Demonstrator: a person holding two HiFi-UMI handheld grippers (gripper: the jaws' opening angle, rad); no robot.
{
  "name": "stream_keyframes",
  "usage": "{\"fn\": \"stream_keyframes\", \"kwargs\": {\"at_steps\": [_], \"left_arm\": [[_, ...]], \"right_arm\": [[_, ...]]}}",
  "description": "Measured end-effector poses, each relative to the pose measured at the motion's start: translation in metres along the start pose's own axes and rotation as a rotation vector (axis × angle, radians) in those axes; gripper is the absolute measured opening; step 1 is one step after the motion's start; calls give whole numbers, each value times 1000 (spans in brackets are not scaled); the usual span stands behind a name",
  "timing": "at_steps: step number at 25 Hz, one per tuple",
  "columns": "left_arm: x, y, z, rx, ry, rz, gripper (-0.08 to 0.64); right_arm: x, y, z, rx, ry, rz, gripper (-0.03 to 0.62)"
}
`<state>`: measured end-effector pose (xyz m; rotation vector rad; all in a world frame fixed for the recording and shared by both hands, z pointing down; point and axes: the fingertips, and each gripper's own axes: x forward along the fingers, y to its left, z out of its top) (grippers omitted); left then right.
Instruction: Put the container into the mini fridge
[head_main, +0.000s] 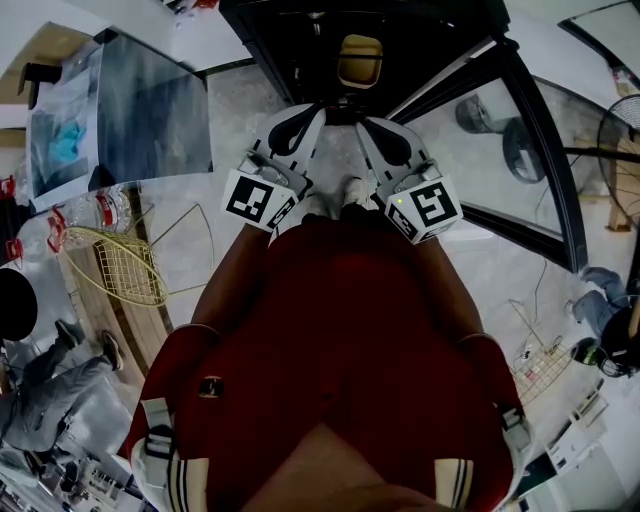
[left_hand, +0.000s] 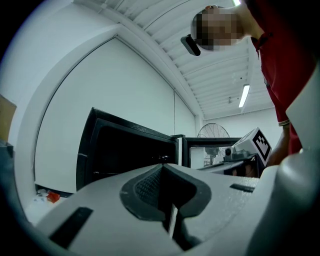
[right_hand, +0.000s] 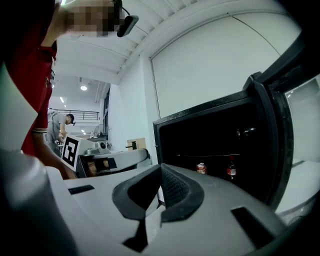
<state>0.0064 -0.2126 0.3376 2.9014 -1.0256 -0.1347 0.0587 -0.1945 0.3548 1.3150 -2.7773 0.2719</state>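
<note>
The black mini fridge (head_main: 300, 40) stands open at the top of the head view, its glass door (head_main: 520, 150) swung out to the right. A tan container (head_main: 360, 60) sits inside it on a shelf. My left gripper (head_main: 305, 120) and right gripper (head_main: 375, 125) are held side by side close to my chest, both pointing at the fridge and both shut with nothing in them. In the left gripper view the gripper (left_hand: 162, 170) faces the dark fridge (left_hand: 130, 150). In the right gripper view the gripper (right_hand: 160, 172) faces a can (right_hand: 201, 168) and a bottle (right_hand: 231, 170) inside.
A yellow wire rack (head_main: 120, 265) and plastic bottles (head_main: 100, 210) lie on the floor at the left. A grey-blue board (head_main: 140, 110) leans at the upper left. A fan (head_main: 620, 130) stands at the right. Another person (head_main: 50, 380) crouches at the lower left.
</note>
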Motion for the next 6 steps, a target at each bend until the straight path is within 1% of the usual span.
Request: {"fn": "stream_keyframes", "kwargs": {"at_steps": [6], "left_arm": [[2,-6,-2,4,1,-12,6]], "right_arm": [[-6,0,-3,-3,3,-4,-3]]}}
